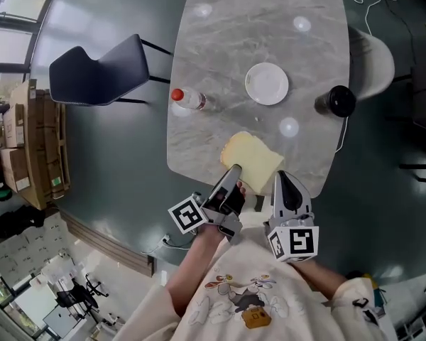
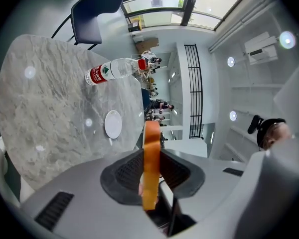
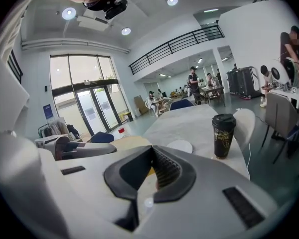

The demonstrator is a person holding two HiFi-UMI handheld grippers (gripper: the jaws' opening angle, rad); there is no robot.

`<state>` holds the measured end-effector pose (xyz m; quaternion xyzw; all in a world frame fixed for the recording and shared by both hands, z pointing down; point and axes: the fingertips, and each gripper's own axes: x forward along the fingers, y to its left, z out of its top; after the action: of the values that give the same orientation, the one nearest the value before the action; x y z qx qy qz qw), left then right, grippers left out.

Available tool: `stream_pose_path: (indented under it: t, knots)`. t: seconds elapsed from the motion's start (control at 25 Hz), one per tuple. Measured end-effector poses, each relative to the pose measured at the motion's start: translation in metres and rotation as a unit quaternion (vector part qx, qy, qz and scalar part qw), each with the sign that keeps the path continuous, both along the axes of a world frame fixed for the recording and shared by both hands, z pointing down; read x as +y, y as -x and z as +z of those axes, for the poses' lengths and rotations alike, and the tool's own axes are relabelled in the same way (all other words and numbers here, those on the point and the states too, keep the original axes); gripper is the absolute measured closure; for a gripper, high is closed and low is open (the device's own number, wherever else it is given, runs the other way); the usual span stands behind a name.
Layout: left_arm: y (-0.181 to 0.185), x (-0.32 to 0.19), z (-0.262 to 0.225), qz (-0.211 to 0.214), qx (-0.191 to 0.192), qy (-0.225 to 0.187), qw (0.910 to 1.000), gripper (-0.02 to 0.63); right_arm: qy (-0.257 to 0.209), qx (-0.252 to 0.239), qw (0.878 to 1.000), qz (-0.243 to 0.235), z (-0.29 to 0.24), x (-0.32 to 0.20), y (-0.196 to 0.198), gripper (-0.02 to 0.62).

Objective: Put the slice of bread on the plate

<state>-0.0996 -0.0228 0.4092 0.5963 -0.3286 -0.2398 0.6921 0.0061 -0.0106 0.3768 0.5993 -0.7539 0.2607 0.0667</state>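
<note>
At the near edge of the table point(image 1: 227, 34) we've got the slice of bread point(image 1: 252, 158), held from both sides, well short of the plate point(image 1: 266, 84). The left gripper point(image 1: 234, 170) is clamped on one edge, crust edge-on between the pads. The right gripper point(image 1: 280, 177) has its jaws nearly together, pinching a yellow sliver of the other corner. A bottle point(image 1: 188, 99) lies left of the plate and a black cup point(image 1: 335, 101) stands to its right.

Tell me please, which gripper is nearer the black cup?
Right. The right gripper lies below-left of the black cup; the left gripper, gripping the bread slice, is farther left.
</note>
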Motion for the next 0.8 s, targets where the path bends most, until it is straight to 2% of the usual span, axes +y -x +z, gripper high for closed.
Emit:
stream_pose_path:
  t: [0.44, 0.8]
  knots:
    - [-0.019, -0.058, 0.020, -0.008, -0.022, 0.007, 0.9997, 0.505, 0.003, 0.001, 1.000, 0.028, 0.022, -0.071, -0.039, 0.589]
    - [-0.038, -0.098, 0.052, -0.021, -0.034, 0.015, 0.9991, 0.505, 0.014, 0.004, 1.000, 0.008, 0.057, -0.105, -0.048, 0.589]
